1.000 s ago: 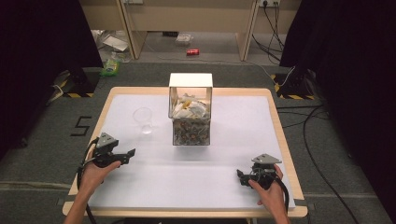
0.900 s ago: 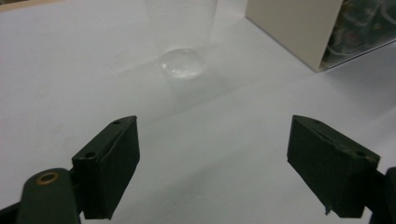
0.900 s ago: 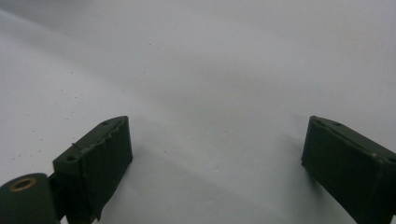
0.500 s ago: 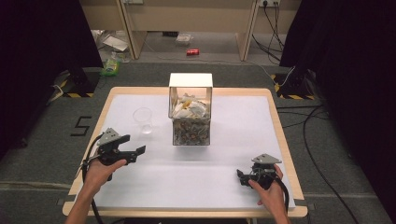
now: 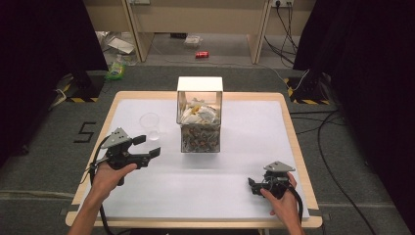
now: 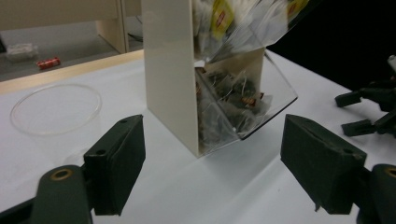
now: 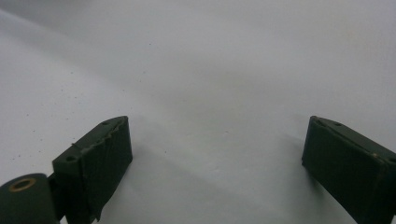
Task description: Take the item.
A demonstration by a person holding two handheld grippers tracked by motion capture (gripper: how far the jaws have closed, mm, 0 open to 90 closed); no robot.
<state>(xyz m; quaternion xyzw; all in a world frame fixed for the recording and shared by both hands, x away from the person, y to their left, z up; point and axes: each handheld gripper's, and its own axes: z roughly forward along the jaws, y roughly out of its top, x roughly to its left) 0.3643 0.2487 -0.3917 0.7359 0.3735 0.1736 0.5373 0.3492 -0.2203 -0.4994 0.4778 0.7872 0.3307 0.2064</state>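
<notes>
Where floor runs left of counter (image 5: 254, 132): painted "5" (image 5: 85, 132), readable. Left claw (image 5: 148, 146) wide, just narrowed slightly, nothing between. Plastic cup (image 5: 149, 123) upright on counter: light, thin, crushable; take gently at rim. Tea-bag box (image 5: 199, 122) mid-counter: rigid, slick walls; bags soft, yellow tags, wording unreadable. Right claw (image 5: 251, 186) wide, empty.

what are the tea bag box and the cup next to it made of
Tea bag dispenser box: apparently clear glossy acrylic on the front and sides, since the bags show through, with an opaque cream panel at one edge. Cup: thin clear plastic, probably disposable; the table shows through it.
</notes>
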